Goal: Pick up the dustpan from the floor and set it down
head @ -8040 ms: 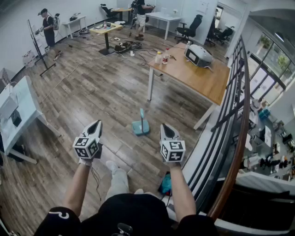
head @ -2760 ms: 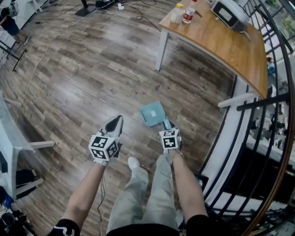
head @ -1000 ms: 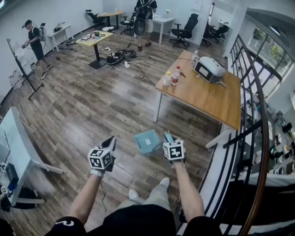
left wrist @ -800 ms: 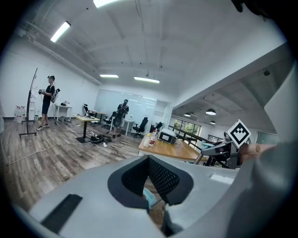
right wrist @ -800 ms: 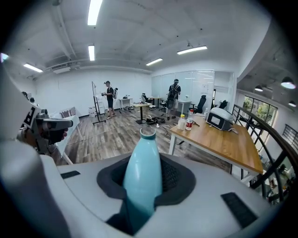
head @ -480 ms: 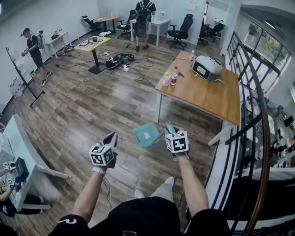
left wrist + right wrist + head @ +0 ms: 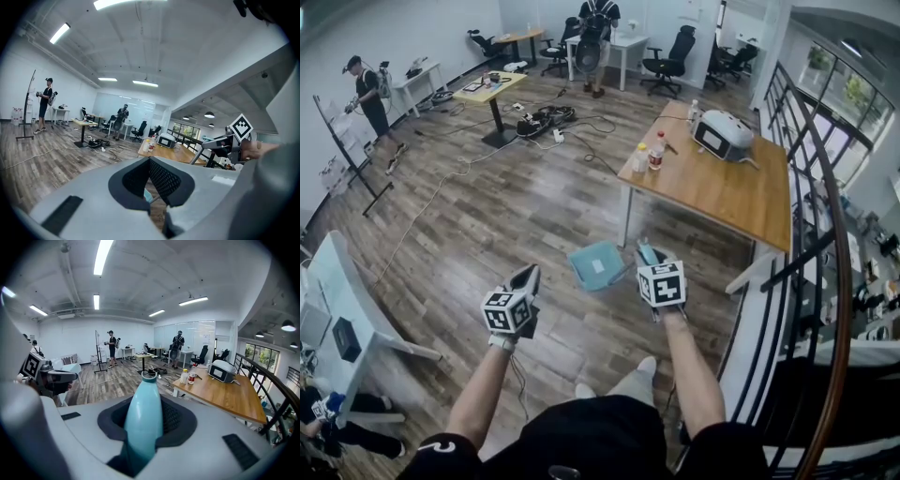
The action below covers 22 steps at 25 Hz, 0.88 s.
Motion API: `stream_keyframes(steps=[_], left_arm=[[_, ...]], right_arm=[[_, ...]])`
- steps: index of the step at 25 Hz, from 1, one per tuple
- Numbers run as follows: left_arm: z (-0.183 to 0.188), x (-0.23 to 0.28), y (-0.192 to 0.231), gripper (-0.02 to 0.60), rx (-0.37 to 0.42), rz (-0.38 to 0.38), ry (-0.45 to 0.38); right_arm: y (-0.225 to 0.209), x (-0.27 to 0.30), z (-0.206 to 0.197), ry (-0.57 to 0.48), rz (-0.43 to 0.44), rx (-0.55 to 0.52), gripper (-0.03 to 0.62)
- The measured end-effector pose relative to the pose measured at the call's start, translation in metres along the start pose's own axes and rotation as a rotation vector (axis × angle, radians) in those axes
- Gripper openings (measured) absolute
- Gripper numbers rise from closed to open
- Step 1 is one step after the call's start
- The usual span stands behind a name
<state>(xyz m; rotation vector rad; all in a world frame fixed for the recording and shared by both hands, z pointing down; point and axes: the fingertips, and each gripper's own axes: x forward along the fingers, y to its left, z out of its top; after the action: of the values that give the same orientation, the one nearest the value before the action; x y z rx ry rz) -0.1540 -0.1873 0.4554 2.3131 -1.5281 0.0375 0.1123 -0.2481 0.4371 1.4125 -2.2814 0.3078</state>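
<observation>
The teal dustpan [image 7: 596, 265] hangs above the wooden floor, its pan out to the left of my right gripper [image 7: 645, 251]. That gripper is shut on the dustpan's handle [image 7: 143, 423], which stands upright between the dark pads in the right gripper view. My left gripper [image 7: 528, 275] hovers to the left of the pan and apart from it. Its pads [image 7: 161, 176] meet with nothing between them. A sliver of teal shows low past the jaws in the left gripper view.
A wooden table [image 7: 722, 192] stands just ahead on the right, bearing bottles [image 7: 649, 155] and a white device [image 7: 722, 131]. A dark railing [image 7: 811, 234] runs along the right. A white table [image 7: 337, 291] is at the left. People and cables are far back.
The dustpan stood on the floor; my right gripper took its handle and lifted it. Over the last second both grippers and the pan have risen a little.
</observation>
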Motion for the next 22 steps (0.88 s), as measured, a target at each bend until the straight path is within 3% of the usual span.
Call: stream_keyframes(steps=[8, 12, 22], left_arm=[[-0.003, -0.001, -0.005, -0.003, 0.035, 0.002, 0.011], [-0.01, 0.0, -0.007, -0.003, 0.007, -0.009, 0.013], [-0.021, 0.002, -0.013, -0.003, 0.027, 0.001, 0.043]], right_arm=[[0.001, -0.001, -0.004, -0.016, 0.015, -0.01, 0.091], [0.002, -0.001, -0.008, -0.011, 0.018, -0.005, 0.091], [-0.001, 0.007, -0.034, 0.029, 0.031, 0.006, 0.091]])
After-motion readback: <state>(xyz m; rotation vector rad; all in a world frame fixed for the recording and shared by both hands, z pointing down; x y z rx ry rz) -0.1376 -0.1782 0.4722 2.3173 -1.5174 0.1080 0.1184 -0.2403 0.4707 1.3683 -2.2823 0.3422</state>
